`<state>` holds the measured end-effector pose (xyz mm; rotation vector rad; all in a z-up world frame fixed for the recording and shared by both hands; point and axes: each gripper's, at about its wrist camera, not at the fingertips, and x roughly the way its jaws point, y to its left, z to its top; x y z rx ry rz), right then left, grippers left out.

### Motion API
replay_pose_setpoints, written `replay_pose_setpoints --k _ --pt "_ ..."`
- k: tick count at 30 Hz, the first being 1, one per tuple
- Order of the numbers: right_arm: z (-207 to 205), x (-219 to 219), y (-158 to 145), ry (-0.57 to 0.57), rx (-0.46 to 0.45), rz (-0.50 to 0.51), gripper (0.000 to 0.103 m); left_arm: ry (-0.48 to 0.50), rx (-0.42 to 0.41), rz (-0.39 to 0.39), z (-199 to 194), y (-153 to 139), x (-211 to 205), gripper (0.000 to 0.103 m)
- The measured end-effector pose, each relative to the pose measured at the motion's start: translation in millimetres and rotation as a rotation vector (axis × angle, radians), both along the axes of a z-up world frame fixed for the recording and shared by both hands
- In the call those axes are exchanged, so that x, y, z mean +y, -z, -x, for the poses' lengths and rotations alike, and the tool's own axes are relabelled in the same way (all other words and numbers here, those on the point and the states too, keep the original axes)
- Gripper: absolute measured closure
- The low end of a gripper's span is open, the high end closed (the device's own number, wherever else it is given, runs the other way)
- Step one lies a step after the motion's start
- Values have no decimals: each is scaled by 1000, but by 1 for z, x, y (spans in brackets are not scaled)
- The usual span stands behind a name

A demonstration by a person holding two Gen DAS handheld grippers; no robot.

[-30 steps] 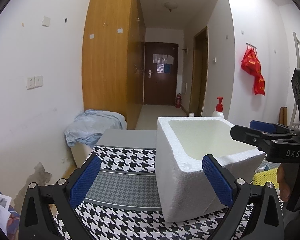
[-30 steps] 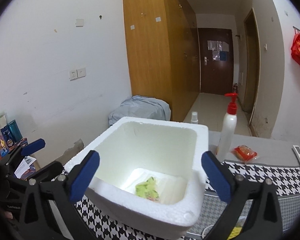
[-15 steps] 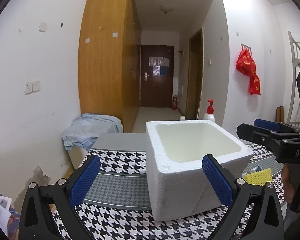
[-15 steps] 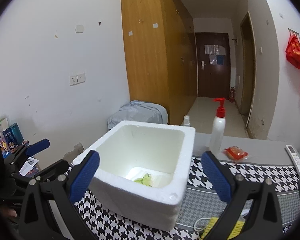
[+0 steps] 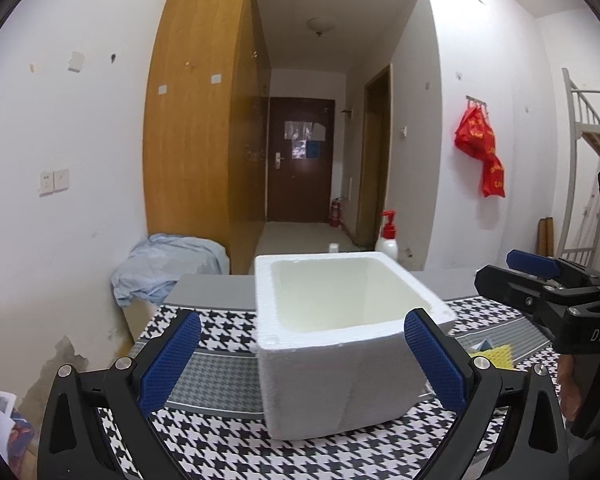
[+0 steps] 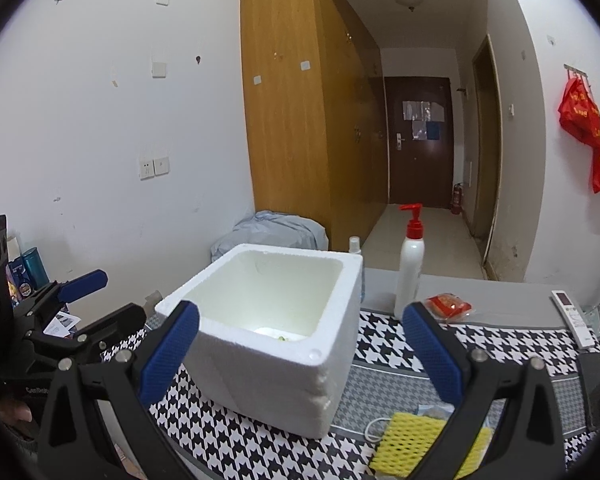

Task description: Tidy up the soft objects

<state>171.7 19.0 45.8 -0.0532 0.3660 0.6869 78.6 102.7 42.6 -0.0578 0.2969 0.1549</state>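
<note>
Styrofoam box (image 6: 284, 344): white, matt, grainy bead texture, rim pitted. Under it, houndstooth tablecloth (image 6: 400, 344): woven cloth, black-white, matt. Right of box, pump bottle (image 6: 410, 268): smooth glossy white plastic, red pump. Near its base, red snack packet (image 6: 449, 305): shiny film. In front of box, yellow foam net sleeve (image 6: 416, 440): soft open mesh. Behind box, wardrobe (image 6: 300, 120): wood-grain veneer, satin.

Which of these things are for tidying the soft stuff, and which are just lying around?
For the job:
white foam box
yellow foam net
left tongs, open
right tongs, open

Just lying around:
pump bottle
red snack packet
remote control
blue cloth pile
</note>
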Motion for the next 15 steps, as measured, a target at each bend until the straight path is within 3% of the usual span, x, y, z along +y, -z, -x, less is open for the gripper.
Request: replay_pose_setpoints --k 15 --pt "26 -31 -2 35 -40 -9 0 33 -18 12 8 -5 -26 1"
